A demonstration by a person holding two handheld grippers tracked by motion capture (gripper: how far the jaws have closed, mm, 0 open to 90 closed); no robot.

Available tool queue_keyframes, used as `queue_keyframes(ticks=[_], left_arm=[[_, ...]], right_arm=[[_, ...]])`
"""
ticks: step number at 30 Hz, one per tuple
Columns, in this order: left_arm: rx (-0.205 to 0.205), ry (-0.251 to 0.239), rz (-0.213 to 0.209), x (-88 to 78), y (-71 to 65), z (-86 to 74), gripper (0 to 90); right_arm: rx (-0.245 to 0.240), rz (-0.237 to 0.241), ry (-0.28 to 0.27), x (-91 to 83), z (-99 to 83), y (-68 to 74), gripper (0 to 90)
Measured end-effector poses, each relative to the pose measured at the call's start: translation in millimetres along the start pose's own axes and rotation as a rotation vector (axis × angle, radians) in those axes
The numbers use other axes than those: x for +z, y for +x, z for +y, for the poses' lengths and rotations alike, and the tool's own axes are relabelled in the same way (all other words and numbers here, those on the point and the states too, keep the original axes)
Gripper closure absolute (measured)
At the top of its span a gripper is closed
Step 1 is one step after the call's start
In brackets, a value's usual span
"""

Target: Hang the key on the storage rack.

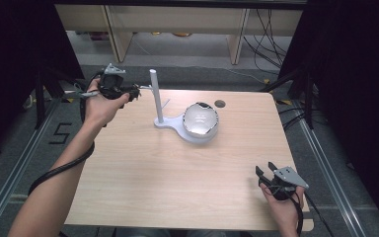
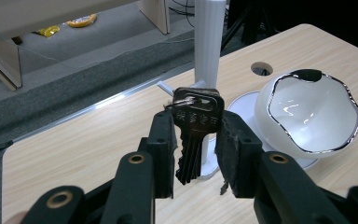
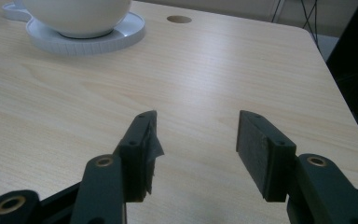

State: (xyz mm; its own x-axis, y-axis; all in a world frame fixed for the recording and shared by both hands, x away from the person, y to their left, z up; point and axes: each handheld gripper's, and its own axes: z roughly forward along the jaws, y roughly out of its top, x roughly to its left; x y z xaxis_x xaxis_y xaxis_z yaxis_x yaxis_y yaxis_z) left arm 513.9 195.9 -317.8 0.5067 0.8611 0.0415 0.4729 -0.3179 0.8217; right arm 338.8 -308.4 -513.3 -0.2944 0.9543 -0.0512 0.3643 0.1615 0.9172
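Black claws [image 3: 193,154], brass rivets, trailing black cables

A light wooden table [image 1: 177,168] with rounded corners carries everything here. Its top shows a pale grain and a small round hole [image 1: 220,103] near the far edge, right of centre. Directly on it, toward the far middle, lies a white stand [image 1: 177,126]: a flat base with a wide round disc at the right and a smaller lobe at the left, from which an upright white post [image 1: 156,96] rises. A white bowl [image 1: 201,119] with a dark, wavy rim rests on the disc, tilted. The table stands on a grey floor [image 1: 29,138] with metal rails alongside
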Motion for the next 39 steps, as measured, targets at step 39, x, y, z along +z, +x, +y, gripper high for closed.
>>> queue_keyframes(ticks=[39], left_arm=[[0.023,0.061,0.007,25.5,0.3,7.6,67.1]], right_arm=[[0.021,0.001,0.009,-0.8,0.3,-1.5,48.4]])
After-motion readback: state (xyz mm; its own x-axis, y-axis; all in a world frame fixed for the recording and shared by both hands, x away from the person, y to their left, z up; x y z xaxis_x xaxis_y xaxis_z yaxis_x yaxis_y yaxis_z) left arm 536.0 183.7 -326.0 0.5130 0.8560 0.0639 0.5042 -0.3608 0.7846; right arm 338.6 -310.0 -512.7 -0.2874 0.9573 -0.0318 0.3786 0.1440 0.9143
